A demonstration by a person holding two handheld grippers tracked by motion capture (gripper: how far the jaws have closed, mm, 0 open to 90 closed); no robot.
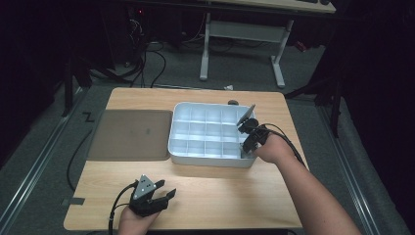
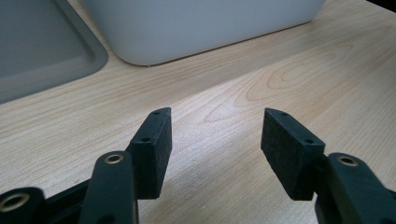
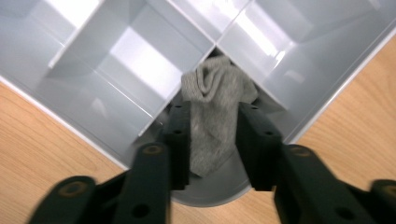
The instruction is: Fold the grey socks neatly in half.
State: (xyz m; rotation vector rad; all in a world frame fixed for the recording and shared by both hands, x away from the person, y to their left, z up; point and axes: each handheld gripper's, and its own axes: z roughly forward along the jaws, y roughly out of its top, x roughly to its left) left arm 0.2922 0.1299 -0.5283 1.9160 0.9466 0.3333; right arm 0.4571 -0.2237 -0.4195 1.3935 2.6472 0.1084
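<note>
A white compartment organiser (image 1: 210, 160) stands in the middle of the wooden table (image 1: 215, 196). My right gripper (image 1: 247, 148) points down into its near right corner compartment. In the right gripper view a grey sock (image 3: 212, 112) stands in that corner compartment (image 3: 275, 79), between the jaws of the right gripper (image 3: 214, 109). The sock hangs flat and unsqueezed, with the pads just at its edges, so the jaws are open. My left gripper (image 1: 165, 194) rests low over the table's near edge, open with nothing in it. In the left gripper view, bare wood shows between the left gripper's (image 2: 215, 116) pads.
A flat grey tray (image 1: 129, 134) lies left of the organiser, its corner (image 2: 42, 46) close ahead of the left gripper, beside the organiser's wall (image 2: 187, 28). A small dark object (image 1: 233, 103) sits behind the organiser. A white desk frame (image 1: 240, 34) stands beyond the table.
</note>
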